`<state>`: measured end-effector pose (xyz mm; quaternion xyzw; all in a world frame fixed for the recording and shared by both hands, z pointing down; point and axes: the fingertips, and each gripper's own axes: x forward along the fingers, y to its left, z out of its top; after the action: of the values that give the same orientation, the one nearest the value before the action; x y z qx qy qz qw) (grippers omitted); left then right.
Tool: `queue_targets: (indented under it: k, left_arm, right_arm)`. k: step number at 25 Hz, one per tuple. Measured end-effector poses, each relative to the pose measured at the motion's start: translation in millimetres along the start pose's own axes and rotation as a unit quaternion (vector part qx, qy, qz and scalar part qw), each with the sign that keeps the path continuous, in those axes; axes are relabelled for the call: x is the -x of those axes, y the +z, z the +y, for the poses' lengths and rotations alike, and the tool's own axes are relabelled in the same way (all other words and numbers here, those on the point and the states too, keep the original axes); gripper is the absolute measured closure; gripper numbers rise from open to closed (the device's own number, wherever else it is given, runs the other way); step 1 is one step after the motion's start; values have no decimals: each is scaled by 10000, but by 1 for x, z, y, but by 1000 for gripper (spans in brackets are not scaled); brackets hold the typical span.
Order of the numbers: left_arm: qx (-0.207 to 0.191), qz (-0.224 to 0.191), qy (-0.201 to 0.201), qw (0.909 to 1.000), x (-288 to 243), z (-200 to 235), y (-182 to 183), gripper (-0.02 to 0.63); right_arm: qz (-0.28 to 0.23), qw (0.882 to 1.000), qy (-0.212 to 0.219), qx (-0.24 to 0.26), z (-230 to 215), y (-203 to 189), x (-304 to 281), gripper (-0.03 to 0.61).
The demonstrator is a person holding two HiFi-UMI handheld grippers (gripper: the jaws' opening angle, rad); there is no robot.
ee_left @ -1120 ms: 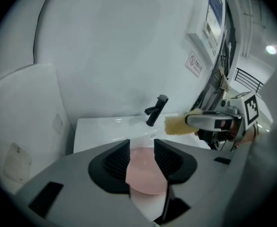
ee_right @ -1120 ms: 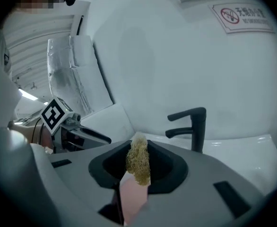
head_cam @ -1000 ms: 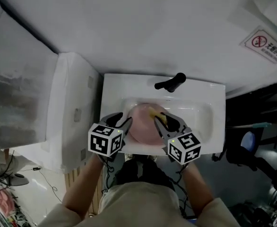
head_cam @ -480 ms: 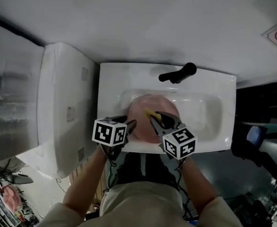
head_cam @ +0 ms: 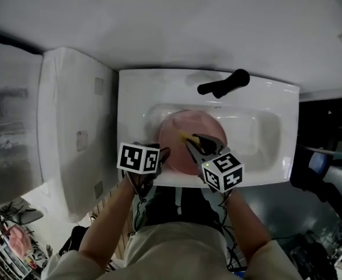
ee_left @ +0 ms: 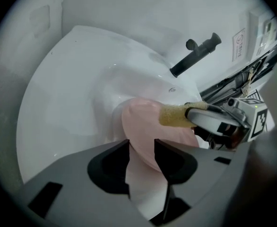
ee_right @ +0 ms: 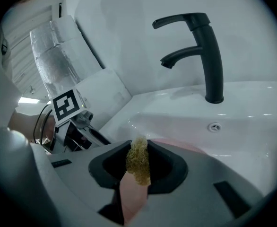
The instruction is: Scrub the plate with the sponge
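Observation:
A pink plate [head_cam: 182,134] stands tilted in the white sink [head_cam: 264,101]. My left gripper [head_cam: 161,154] holds the plate's near left rim; in the left gripper view the plate [ee_left: 141,119] fills the gap between the jaws of that gripper [ee_left: 142,148], which are closing on it. My right gripper [head_cam: 192,140] is shut on a yellow sponge [head_cam: 187,137], whose tip rests on the plate's face. The right gripper view has the sponge [ee_right: 138,161] pinched between that gripper's [ee_right: 138,150] jaws, with the pink plate [ee_right: 133,197] just beneath.
A black faucet [head_cam: 223,84] stands at the sink's back edge, over the basin, and shows tall in the right gripper view [ee_right: 207,56]. A white cabinet [head_cam: 77,133] adjoins the sink on the left. The wall rises right behind the basin.
The head view has shifted, so the sink sits higher and more centred. Both grippers stay on the plate; the sponge has slid a little over its face.

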<state>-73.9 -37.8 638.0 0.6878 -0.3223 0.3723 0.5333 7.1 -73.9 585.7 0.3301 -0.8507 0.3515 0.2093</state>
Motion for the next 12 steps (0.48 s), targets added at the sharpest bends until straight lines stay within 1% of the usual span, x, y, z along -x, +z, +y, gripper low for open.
queue_targets:
  k: [1,2,3,4,12]
  left_arm:
    - [0,60,52,10000,-2,1,0,450]
    - [13,101,111,9999,-3,3,1,476]
    - [45,117,153,9998,-4,4,1,523]
    - [94,113,157,9998,-5,5,1,541]
    - [324,9,-19,9995,-6,4,6,559]
  right_arm:
    - [49,10000,31,3,1,-3,-2,483]
    - [94,9999,67,-3,3,-7,-5,483]
    - [135,9998,108,-16,6,-10,-7,483]
    - [172,9997,151,-28,8,-13,-9,483]
    - [351,9987,328,-173,14,-30,-24,483]
